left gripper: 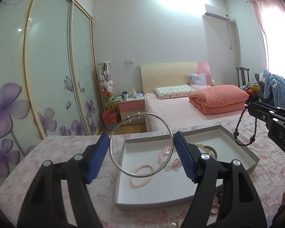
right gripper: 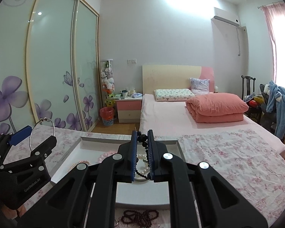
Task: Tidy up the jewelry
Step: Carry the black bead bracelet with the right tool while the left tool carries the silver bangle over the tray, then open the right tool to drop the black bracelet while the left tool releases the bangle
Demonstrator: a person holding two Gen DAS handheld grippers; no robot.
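Left gripper (left gripper: 141,142) has its blue-padded fingers (left gripper: 184,157) clamped across a silver bangle (left gripper: 140,144), pads pressing on opposite sides of the ring; the bangle stands upright, lifted above the tray (left gripper: 180,199), clasp at the top. Right gripper (right gripper: 142,152) has its fingers (right gripper: 134,152) closed tight on a dark bead bracelet (right gripper: 142,138); from the left wrist view the strand (left gripper: 245,129) hangs in a loop off its tip, over the tray's far right corner. Both grippers are held over the white, grey-rimmed tray, which sits on a worktop covered by a pink floral cloth (right gripper: 228,152). Lying in the tray: a pink pearl bracelet (left gripper: 142,176), a chunky pink bead bracelet (left gripper: 164,152), a white pearl strand (left gripper: 201,145), plus a small pink piece I can't identify. On the cloth at the near edge of the tray: a dark red bead string (right gripper: 140,218) and a small ring (left gripper: 214,209).
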